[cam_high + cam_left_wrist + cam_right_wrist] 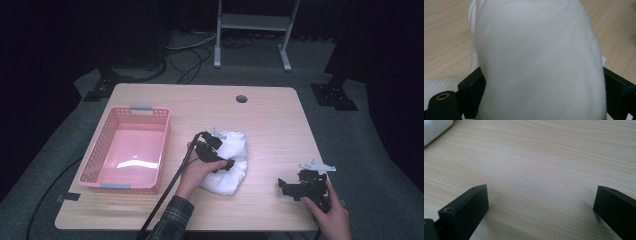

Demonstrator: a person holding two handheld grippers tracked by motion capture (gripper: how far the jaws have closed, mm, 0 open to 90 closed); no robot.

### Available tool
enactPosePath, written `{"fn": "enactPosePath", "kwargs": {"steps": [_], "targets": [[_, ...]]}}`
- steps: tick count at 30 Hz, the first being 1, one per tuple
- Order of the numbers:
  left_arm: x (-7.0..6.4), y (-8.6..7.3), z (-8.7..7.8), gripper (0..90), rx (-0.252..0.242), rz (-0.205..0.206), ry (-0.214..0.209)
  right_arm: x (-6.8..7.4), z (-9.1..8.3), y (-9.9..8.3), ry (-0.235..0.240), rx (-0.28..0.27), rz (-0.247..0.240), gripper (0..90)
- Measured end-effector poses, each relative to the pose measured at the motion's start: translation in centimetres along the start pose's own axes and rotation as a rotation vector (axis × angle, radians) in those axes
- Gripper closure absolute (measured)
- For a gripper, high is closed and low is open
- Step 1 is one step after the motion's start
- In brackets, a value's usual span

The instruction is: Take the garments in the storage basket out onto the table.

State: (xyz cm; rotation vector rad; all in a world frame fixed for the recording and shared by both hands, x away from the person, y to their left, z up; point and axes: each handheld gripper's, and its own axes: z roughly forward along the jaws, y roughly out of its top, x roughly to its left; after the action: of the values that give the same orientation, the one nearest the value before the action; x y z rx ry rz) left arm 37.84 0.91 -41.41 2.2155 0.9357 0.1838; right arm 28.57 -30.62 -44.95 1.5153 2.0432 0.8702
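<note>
Left gripper (222, 159) — jaws wide, straddling the white cloth bundle (231, 162) at table centre, beside the pink basket (128, 150). Right gripper (292, 187) spread apart, empty. Risk: soft bulk slips out — grip too shallow.

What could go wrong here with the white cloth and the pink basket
The left gripper straddles a thick fold of the white cloth; the jaws look wide apart, so a lift may drop it. Loose cloth could drag on the table or snag the pink basket rim. The right gripper rests open, giving no support.
</note>
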Motion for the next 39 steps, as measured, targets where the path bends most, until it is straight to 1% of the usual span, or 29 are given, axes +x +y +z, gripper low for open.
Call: {"fn": "enactPosePath", "kwargs": {"steps": [3, 9, 14, 17, 21, 25, 26, 28, 29, 30, 33, 34, 35, 36, 39], "targets": [[0.0, 0.0, 0.0, 9.6, 0.002, 0.001, -0.002, 0.0, 0.0, 0.0, 0.0, 0.0, 0.0, 0.0], [0.0, 0.0, 0.0, 9.6, 0.003, -0.001, 0.011, 0.0, 0.0, 0.0, 0.0, 0.0, 0.0, 0.0], [0.0, 0.0, 0.0, 9.5, 0.0, -0.004, 0.007, 0.0, 0.0, 0.0, 0.0, 0.0, 0.0, 0.0], [0.1, 0.1, -0.1, 9.5, -0.007, -0.015, 0.0, 0.0, 0.0, 0.0, 0.0, 0.0, 0.0, 0.0], [0.2, 0.2, -0.5, 9.5, -0.032, -0.027, -0.01, 0.0, 0.0, 0.0, 0.0, 0.0, -0.001, 0.0], [0.3, 0.5, -1.2, 9.5, -0.088, -0.037, -0.022, 0.0, 0.0, 0.0, 0.0, 0.0, -0.001, 0.0], [0.3, 0.7, -1.6, 9.5, -0.114, -0.041, -0.027, 0.0, 0.0, 0.0, 0.0, 0.0, -0.001, 0.0], [0.3, 0.8, -2.0, 9.5, -0.145, -0.04, -0.036, 0.0, 0.0, 0.0, 0.0, 0.0, -0.001, 0.0], [0.3, 0.8, -2.0, 9.6, -0.145, -0.04, -0.036, 0.0, 0.0, 0.0, 0.0, 0.0, -0.001, 0.0], [0.2, 0.9, -2.4, 9.5, -0.169, -0.036, -0.049, 0.0, 0.0, 0.0, 0.0, 0.0, -0.001, 0.0], [0.1, 1.1, -2.9, 9.6, -0.23, -0.017, -0.048, 0.0, 0.0, 0.0, 0.0, 0.0, -0.004, 0.0], [0.0, 1.2, -3.2, 9.6, -0.258, -0.012, -0.05, 0.0, 0.0, 0.0, 0.0, 0.0, -0.003, 0.0], [0.0, 1.2, -3.2, 9.5, -0.258, -0.012, -0.05, 0.0, 0.0, 0.0, 0.0, 0.0, -0.003, 0.0], [-0.2, 1.2, -3.6, 9.6, -0.297, 0.004, -0.051, 0.0, 0.0, 0.0, 0.0, 0.0, -0.003, 0.0], [-0.4, 1.4, -4.3, 9.6, -0.373, 0.028, -0.049, 0.0, 0.0, 0.0, 0.0, 0.0, -0.001, 0.0]]}}
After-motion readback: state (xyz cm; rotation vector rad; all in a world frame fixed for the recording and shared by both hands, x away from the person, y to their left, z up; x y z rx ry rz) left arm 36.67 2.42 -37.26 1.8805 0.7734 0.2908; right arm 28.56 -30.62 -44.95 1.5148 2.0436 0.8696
